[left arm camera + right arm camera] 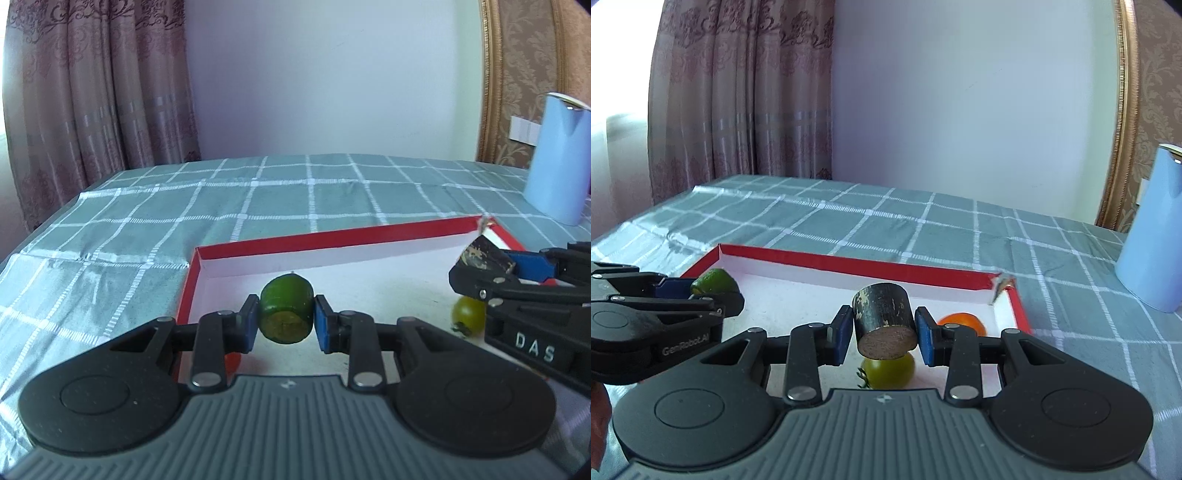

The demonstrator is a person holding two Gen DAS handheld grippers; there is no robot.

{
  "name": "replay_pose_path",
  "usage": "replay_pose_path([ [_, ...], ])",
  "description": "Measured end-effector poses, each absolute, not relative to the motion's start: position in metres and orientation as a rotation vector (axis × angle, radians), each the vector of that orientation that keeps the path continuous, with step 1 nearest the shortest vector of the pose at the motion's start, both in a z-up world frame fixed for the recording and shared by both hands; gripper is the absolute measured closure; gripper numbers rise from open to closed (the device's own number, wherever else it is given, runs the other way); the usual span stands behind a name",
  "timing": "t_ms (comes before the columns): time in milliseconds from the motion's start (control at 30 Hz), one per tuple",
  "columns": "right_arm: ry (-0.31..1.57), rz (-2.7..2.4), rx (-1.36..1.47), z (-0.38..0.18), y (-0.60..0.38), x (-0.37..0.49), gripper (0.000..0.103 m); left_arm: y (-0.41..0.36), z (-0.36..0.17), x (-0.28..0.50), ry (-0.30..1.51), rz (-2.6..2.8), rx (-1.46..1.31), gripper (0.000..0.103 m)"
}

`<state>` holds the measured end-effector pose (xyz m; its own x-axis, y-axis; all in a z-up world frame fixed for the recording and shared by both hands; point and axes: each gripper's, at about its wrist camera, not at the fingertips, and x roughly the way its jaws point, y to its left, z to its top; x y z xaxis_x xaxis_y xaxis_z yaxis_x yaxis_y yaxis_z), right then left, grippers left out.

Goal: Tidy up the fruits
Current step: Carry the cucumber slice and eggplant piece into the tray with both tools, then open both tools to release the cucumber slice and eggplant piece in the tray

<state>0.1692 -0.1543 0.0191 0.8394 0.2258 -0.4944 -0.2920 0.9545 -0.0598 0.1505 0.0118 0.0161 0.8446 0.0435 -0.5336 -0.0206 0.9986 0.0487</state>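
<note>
Left gripper clamped on green cucumber chunk; right gripper clamped on dark cylindrical piece. Both held above red-rimmed tray. Green tomato and orange fruit already placed in tray. Two held pieces judged left to deposit.

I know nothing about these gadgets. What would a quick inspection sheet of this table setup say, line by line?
Surface: table under a green checked cloth.
Job's things: red-rimmed white tray; green tomato and orange fruit lying in it.
Clutter: light blue jug at the right.
Grippers: left gripper shut on a green cut piece; right gripper shut on a dark cut cylinder; both over the tray.
Cables: nothing seen.
Surroundings: curtain, pale wall.
</note>
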Motion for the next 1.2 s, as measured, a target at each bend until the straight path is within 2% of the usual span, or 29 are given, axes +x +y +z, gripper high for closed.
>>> replay_pose_path([
  [867,0.611,0.245,-0.2,-0.007,-0.129,0.207,0.067,0.021,0.0,0.186,0.659,0.073,0.016,0.075],
  [933,0.615,0.247,-0.191,-0.006,-0.13,0.208,0.067,0.02,0.0,0.186,0.655,0.08,0.023,0.071],
  [1000,0.621,0.251,-0.179,-0.006,-0.132,0.208,0.067,0.019,0.0,0.186,0.652,0.08,0.029,0.057],
  [1200,0.618,0.253,-0.166,-0.005,-0.134,0.208,0.067,0.021,0.003,0.182,0.622,0.088,0.019,0.03],
])
